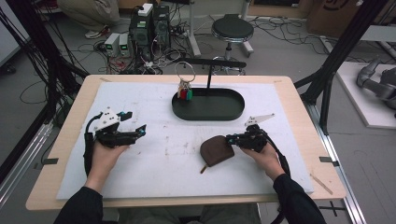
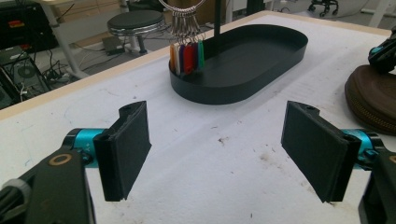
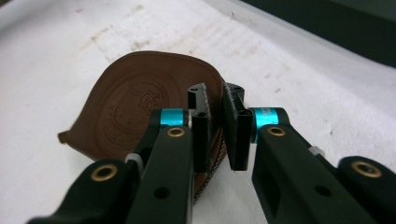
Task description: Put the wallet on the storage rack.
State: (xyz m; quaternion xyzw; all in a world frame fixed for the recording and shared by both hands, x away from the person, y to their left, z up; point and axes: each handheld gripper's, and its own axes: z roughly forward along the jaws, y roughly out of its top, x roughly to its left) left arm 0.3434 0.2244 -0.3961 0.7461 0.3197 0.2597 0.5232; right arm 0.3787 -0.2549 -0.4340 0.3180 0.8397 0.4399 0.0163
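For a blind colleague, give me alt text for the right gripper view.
The right gripper has its two black jaws nearly together on the edge of a brown leather pouch lying on a white mat.

black grippers, left gripper (image 1: 140, 132) and right gripper (image 1: 230, 138), with blue collars, brass screws, grey top plates; dark sleeves (image 1: 79, 208).

Open white mat (image 1: 154, 154) is left between the left gripper (image 1: 135, 133) and the brown pouch (image 1: 216, 150). At twelve o'clock, the way is blocked by the black tray (image 1: 208, 104), its post (image 1: 208, 77) and hanging keys (image 1: 185, 89).
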